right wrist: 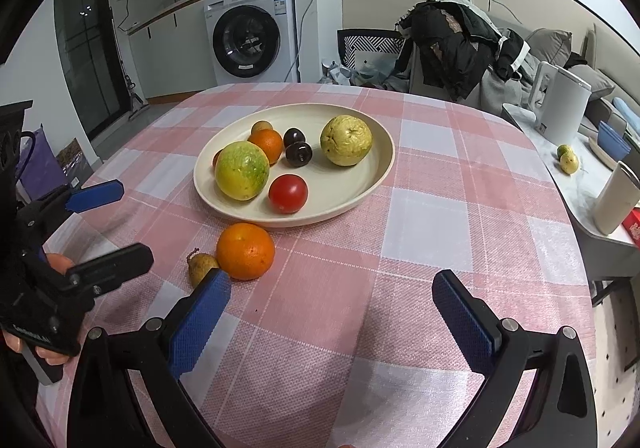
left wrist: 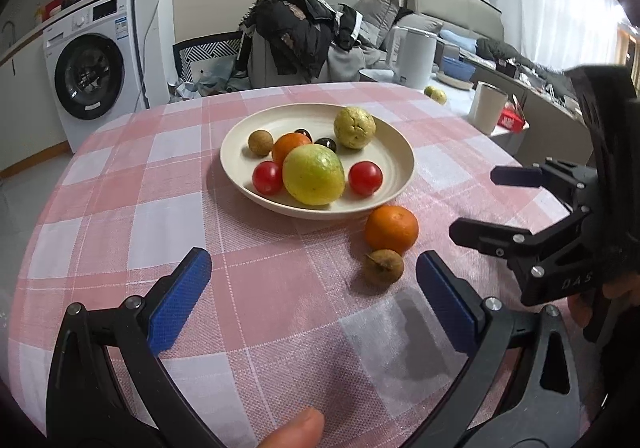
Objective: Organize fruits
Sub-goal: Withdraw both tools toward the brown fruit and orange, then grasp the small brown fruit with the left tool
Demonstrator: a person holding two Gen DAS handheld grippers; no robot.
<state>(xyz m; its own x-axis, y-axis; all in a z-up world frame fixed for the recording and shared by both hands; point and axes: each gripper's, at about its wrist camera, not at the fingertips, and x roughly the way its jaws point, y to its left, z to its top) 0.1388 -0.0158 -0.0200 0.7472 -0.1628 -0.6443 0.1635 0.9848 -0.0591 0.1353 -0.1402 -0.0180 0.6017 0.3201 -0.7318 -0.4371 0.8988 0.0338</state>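
A pink checked tablecloth (right wrist: 440,208) covers the table; a cream plate (right wrist: 376,168) at its middle holds two guavas (right wrist: 241,170), an orange, tomatoes (right wrist: 288,193), dark plums and a longan; a second orange (right wrist: 245,251) and a small brown longan (right wrist: 201,266) lie touching just beside the plate's near rim; left gripper (left wrist: 314,302) and right gripper (right wrist: 332,312) both gape empty above the cloth's near edge.

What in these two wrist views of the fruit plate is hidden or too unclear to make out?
- Second red tomato: in the right wrist view almost wholly hidden behind the green-yellow fruit.
- Small brown fruit on the cloth: partly covered there by the right gripper finger.
- Washing machine labels: too small in both views.
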